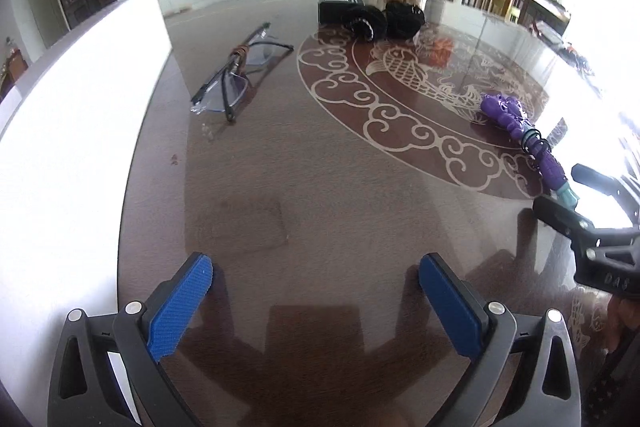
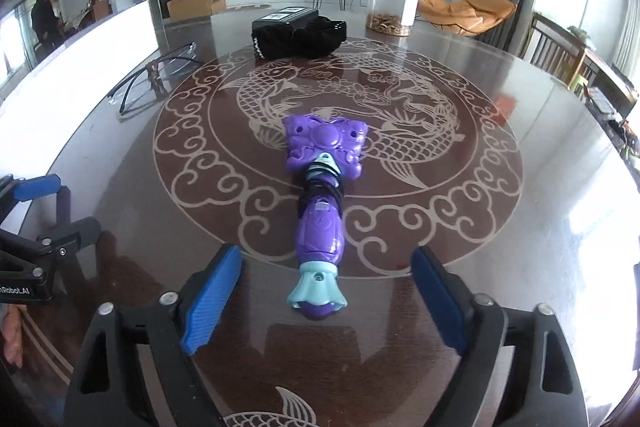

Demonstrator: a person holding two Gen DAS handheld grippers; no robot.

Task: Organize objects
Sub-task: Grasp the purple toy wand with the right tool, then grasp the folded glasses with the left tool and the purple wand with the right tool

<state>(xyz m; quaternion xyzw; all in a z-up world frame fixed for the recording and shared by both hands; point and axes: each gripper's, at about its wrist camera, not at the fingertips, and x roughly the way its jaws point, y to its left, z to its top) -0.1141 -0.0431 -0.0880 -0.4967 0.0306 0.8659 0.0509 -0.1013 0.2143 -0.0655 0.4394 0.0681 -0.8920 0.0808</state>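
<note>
Right wrist view showed us our right gripper (image 2: 326, 291) spread wide and empty, with the purple toy wand (image 2: 320, 211) lying on the table (image 2: 520, 267) straight ahead, its pale blue base just between the fingertips and its butterfly head pointing away. We judged the step to be the approach to pick up the wand. Our left gripper (image 1: 316, 301) was also wide, holding nothing, the glasses (image 1: 240, 75) well ahead to its left. Next we would need to ease forward and close on the handle.
</note>
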